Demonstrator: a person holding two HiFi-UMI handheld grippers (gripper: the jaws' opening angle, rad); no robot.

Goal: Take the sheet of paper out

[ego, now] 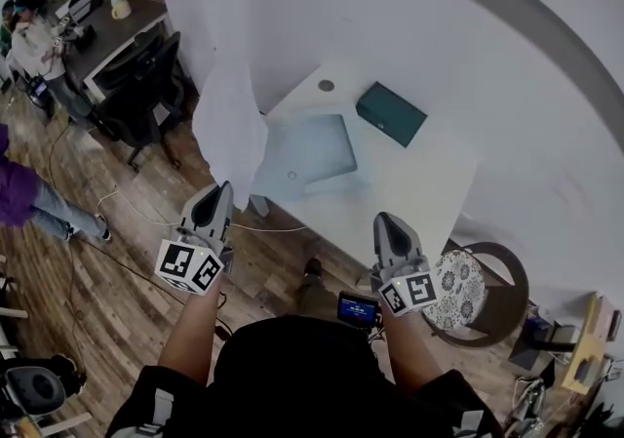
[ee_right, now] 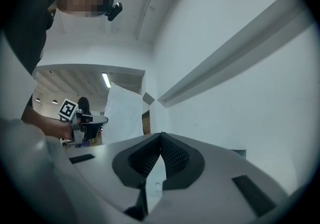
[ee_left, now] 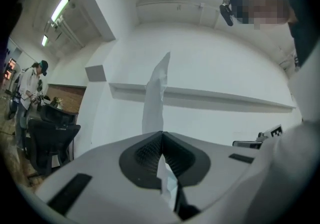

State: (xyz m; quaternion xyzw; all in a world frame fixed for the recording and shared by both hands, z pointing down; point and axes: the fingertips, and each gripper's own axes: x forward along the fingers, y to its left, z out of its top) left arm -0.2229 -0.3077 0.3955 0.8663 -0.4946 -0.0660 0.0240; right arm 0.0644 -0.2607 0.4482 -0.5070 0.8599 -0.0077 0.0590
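My left gripper point(ego: 222, 187) point(ee_left: 161, 133) is shut on the lower edge of a white sheet of paper point(ego: 229, 124) point(ee_left: 152, 103). The sheet stands upright in the air, to the left of the white table point(ego: 419, 182). It also shows in the right gripper view as the paper point(ee_right: 122, 113), beside the left gripper point(ee_right: 87, 118). My right gripper point(ego: 382, 219) point(ee_right: 161, 134) is shut, with a thin pale strip point(ee_right: 155, 185) with a small hole between its jaws. That strip appears to belong to the pale blue plastic sleeve point(ego: 310, 155) over the table's near corner.
A dark green flat box point(ego: 390, 112) and a small round disc point(ego: 326, 86) lie on the table. A round patterned stool point(ego: 466, 290) stands at the right and a black office chair point(ego: 146, 85) at the left. People stand by a desk point(ego: 117, 31) at the far left. A cable point(ego: 127, 212) runs over the wooden floor.
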